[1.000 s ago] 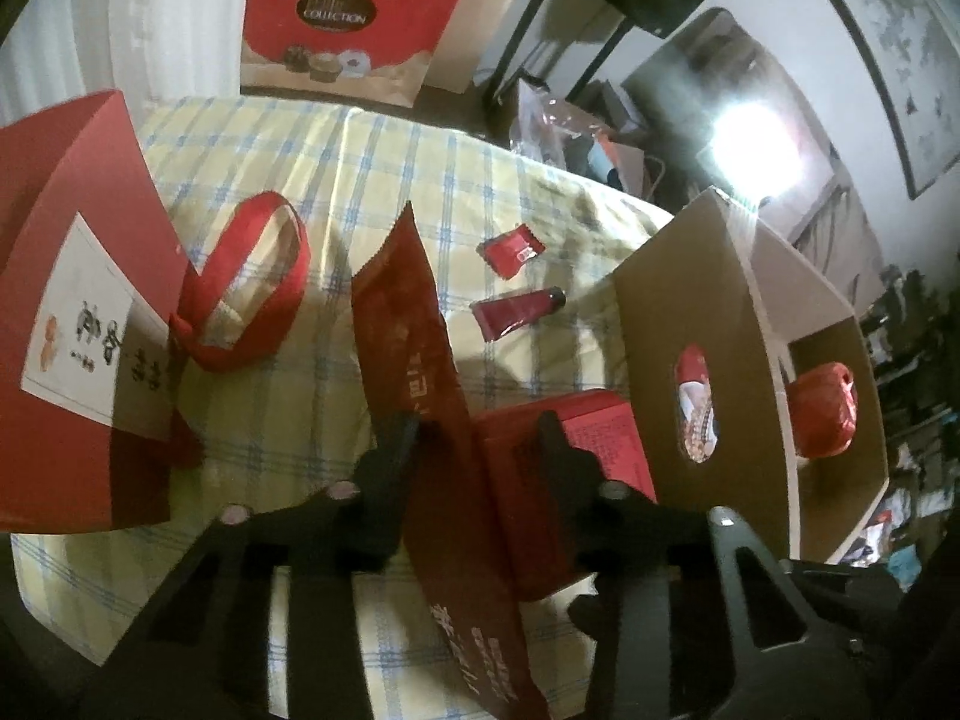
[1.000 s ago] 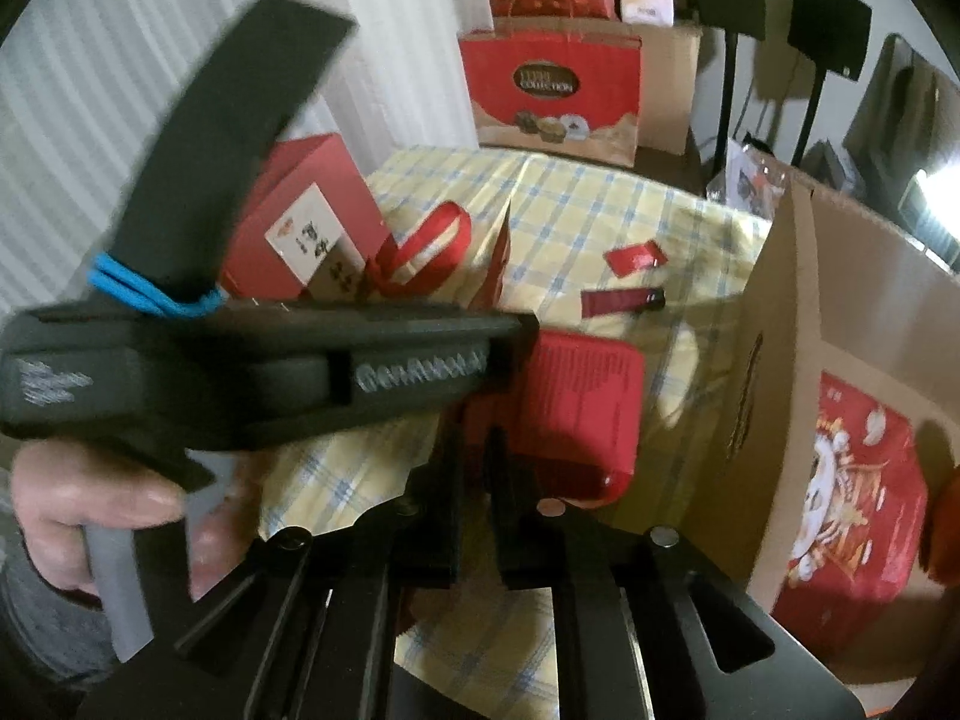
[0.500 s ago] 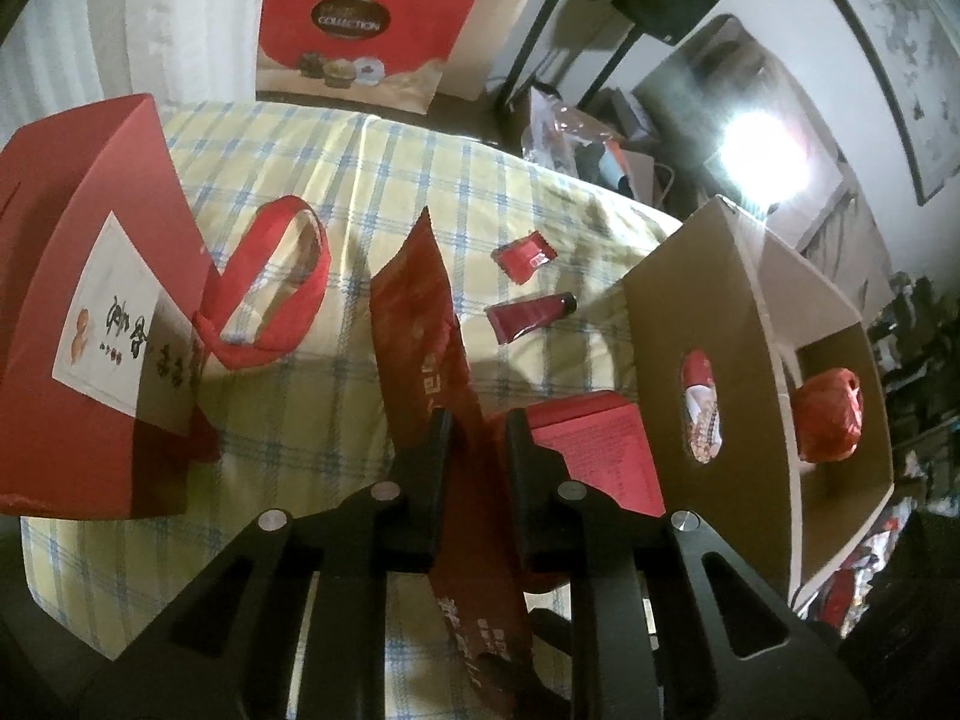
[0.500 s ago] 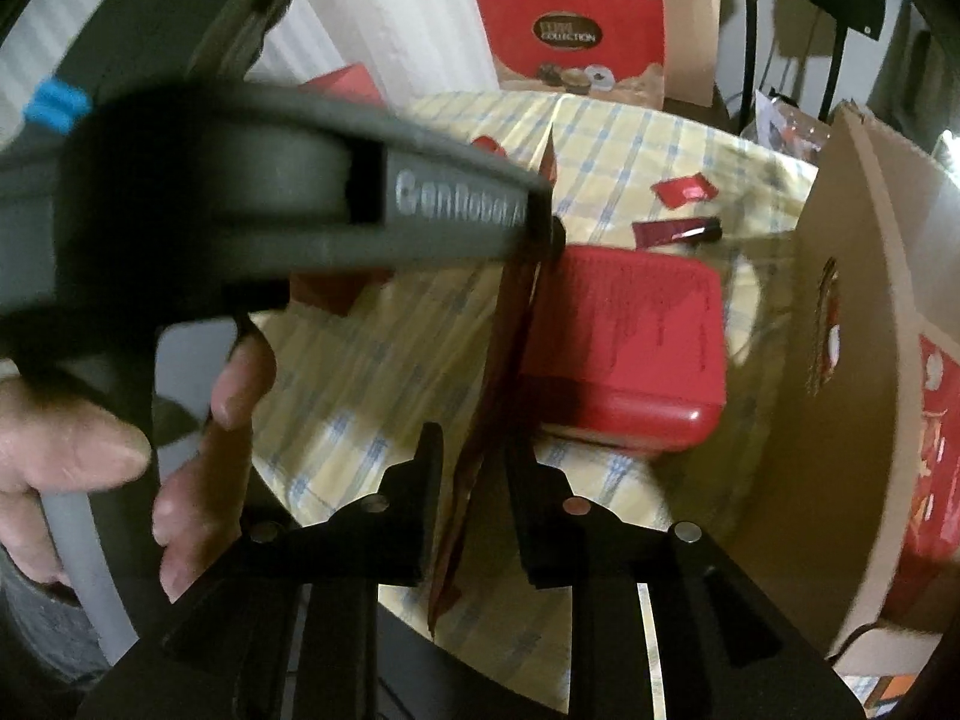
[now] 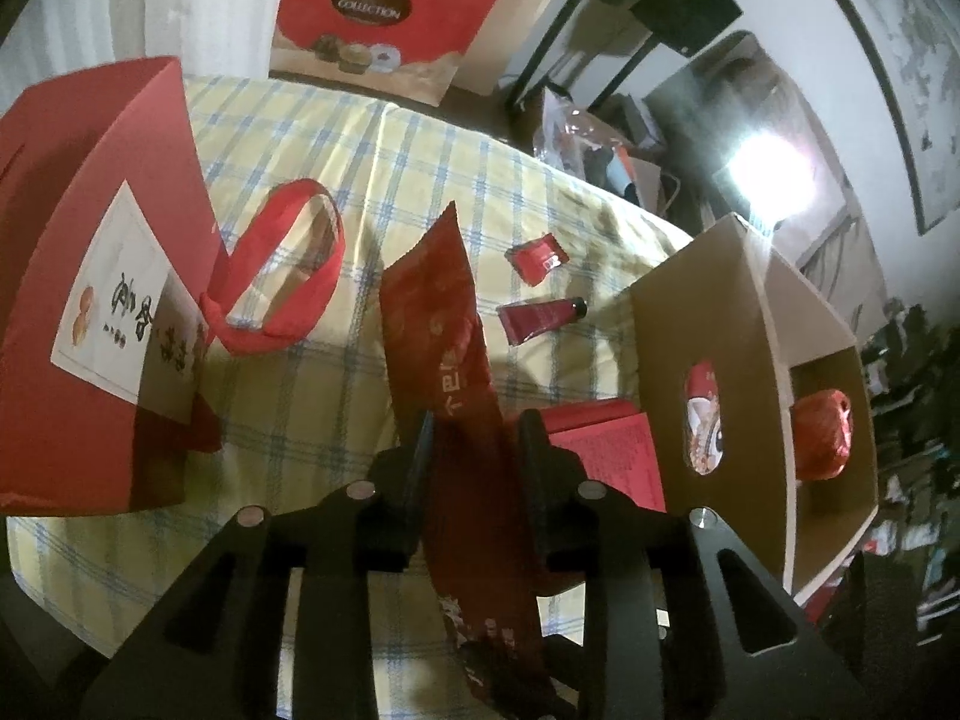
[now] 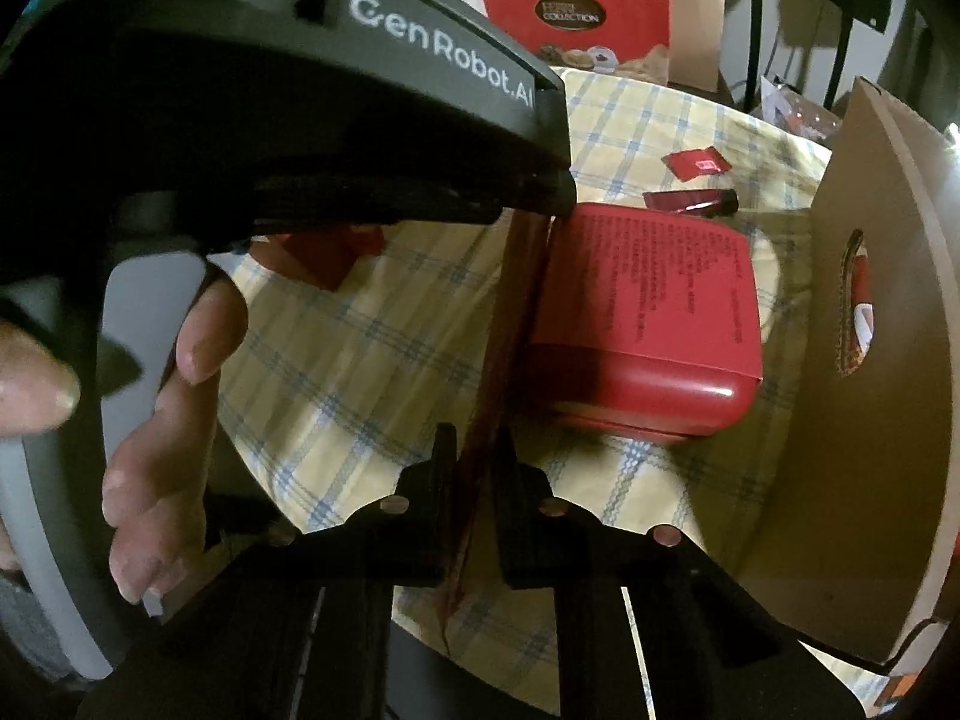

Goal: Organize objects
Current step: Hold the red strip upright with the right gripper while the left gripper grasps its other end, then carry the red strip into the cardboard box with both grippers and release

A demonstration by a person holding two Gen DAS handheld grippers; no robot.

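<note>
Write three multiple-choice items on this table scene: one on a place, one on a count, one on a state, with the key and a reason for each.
1. Where does the round red wrapped bundle lie?
A. inside the open brown cardboard box
B. on the yellow checked tablecloth
C. on the big red gift box

2. How many small red things lie loose on the cloth beyond the long dark red foil packet?
A. none
B. two
C. five

3. How does the packet stand with the right gripper?
A. it lies flat, untouched
B. it sits edge-on between the jaws
C. it is inside the box

Key: 1 A, it shows through the box's open side. 2 B, a small red sachet and a red tube with a black cap. 3 B, the right wrist view shows the jaws on either side of it.
</note>
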